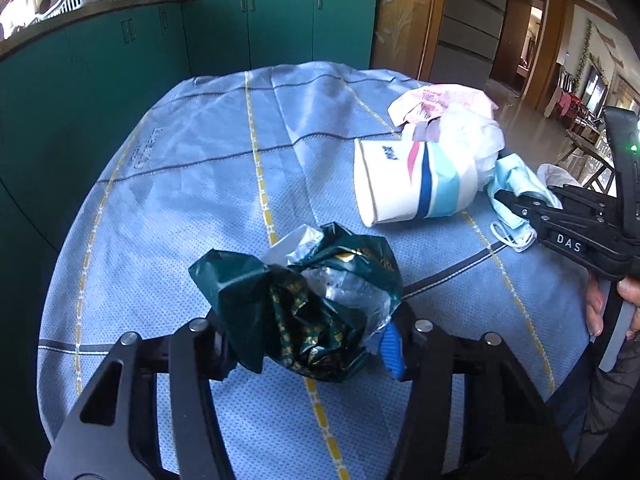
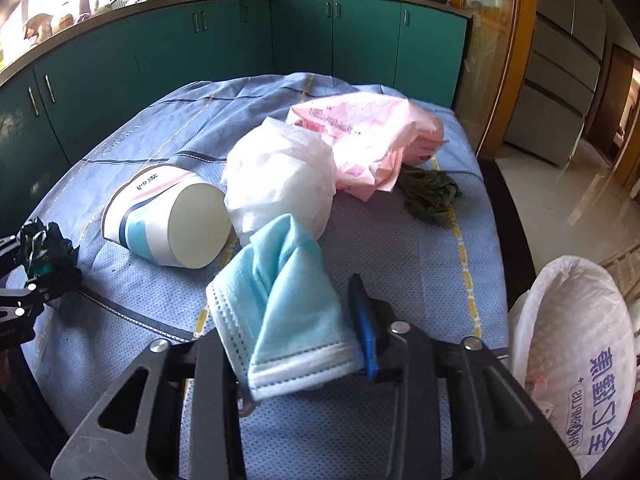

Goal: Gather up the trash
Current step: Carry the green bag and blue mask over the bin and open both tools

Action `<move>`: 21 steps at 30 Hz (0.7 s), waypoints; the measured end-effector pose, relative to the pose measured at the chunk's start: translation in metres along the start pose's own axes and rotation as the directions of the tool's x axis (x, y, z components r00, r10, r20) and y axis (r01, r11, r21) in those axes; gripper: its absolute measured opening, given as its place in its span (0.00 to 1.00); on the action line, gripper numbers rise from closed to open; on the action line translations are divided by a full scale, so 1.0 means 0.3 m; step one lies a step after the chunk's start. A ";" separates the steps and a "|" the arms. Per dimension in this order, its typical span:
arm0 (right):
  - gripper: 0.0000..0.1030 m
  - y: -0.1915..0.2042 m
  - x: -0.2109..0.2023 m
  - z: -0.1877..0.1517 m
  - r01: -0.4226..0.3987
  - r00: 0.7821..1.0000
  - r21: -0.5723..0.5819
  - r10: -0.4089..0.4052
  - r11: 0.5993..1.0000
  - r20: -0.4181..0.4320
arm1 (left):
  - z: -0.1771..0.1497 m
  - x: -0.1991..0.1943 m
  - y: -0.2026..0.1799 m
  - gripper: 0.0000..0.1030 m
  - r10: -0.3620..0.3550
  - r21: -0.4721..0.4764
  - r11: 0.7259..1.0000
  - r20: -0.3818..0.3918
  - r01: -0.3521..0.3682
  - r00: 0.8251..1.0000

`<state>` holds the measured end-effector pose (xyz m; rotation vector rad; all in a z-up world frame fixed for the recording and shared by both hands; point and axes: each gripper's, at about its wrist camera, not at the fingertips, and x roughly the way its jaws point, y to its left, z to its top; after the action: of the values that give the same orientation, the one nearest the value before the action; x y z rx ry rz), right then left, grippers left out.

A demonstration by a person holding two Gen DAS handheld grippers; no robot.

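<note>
The tabletop (image 2: pixel 400 248) has a blue cloth (image 1: pixel 180 184) over it, with yellow and dark lines. Trash lies on it. A lined trash bin (image 2: pixel 576 340) waits at the right edge, with blue writing on its white bag that is too hard to read.

The biggest piece is a pink plastic bag (image 2: pixel 360 136) with small pink print, too tiny to read. Just in front of it, touching, sits a puffy white bag (image 2: pixel 280 176). A paper cup (image 2: pixel 168 220) lies on its side beside that, with red, dark blue and light blue stripes and small writing I cannot make out. A dark green rag (image 2: pixel 430 192) lies near the pink bag.

The right claw (image 2: pixel 304 340) is pinching a light blue face mask (image 2: pixel 288 292). The left claw (image 1: pixel 308 336) is pinching a crumpled green wrapper (image 1: pixel 304 300) with gold print. The right tool shows the letters "DAS".

I think the next step is dropping these in the bin. Keep both claws squeezed tight, move over the bin's mouth, then let go. Watch the mask's loops so they don't snag.
</note>
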<state>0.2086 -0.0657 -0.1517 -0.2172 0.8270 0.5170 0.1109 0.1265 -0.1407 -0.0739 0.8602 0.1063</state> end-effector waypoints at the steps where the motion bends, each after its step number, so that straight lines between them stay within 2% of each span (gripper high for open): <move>1: 0.27 -0.004 -0.003 0.002 -0.009 1.000 0.005 0.009 1.000 0.003 | 0.002 -0.011 -0.006 0.54 -0.002 0.006 1.000 0.011 0.002 1.000; 6: 0.25 -0.030 -0.023 0.006 -0.010 1.000 0.034 0.009 0.999 0.023 | 0.018 -0.052 -0.025 0.54 -0.007 0.017 1.000 0.044 0.006 0.999; 13: 0.25 -0.133 -0.117 0.012 0.018 0.992 0.138 -0.036 0.990 0.125 | 0.041 -0.104 -0.055 0.54 -0.029 0.034 0.999 0.090 0.026 0.995; 17: 0.25 -0.240 -0.164 0.000 0.070 0.981 0.246 -0.112 0.967 0.160 | 0.056 -0.108 -0.091 0.54 -0.052 0.053 0.998 0.098 0.047 0.994; 21: 0.25 -0.370 -0.214 -0.035 0.174 0.957 0.379 -0.247 0.909 0.153 | 0.067 -0.102 -0.146 0.54 -0.085 0.080 0.994 0.096 0.078 0.992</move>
<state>0.2230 -0.1872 -0.1123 0.0857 0.6794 0.1702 0.1115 0.0834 -0.1032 -0.0325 0.7604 0.0007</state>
